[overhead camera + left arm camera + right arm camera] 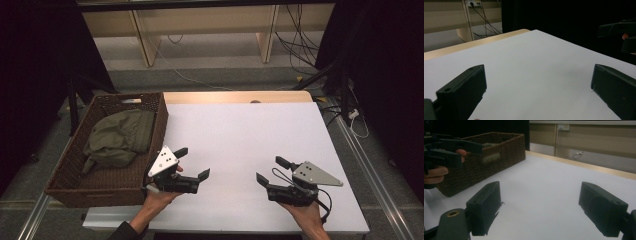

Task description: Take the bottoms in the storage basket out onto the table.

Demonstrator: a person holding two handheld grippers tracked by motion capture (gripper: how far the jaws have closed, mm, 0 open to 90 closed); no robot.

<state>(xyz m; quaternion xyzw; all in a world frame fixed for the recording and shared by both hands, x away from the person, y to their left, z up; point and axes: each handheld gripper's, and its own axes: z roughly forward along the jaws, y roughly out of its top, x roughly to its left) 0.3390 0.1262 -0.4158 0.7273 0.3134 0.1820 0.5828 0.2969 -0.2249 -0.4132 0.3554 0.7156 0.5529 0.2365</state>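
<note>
Left tool (pixel 192 163) held low at centre-left of the high view, just beside the wicker basket (pixel 159 131), jaws spread wide with nothing between them; same spread jaws over bare white tabletop (pixel 531 65) in the left gripper view. Right tool (pixel 266 170) held at lower right of the high view, well apart from the basket, jaws likewise spread and empty, confirmed in the right gripper view.

Olive-green cloth (pixel 120 137) lying bunched inside the basket at left of the high view, untouched by either tool; a glimpse of it over the rim (pixel 487 145) in the right gripper view.

Likely trouble from here, as a judgement:
- Reaching in at a shallow angle could knock a jaw against the basket wall and shove the basket along the tabletop.
- Pinching a single loose fold could lift part of the cloth and drag the rest over the rim, tipping or pulling the basket.
- Closing too deep could catch the woven floor.
</note>
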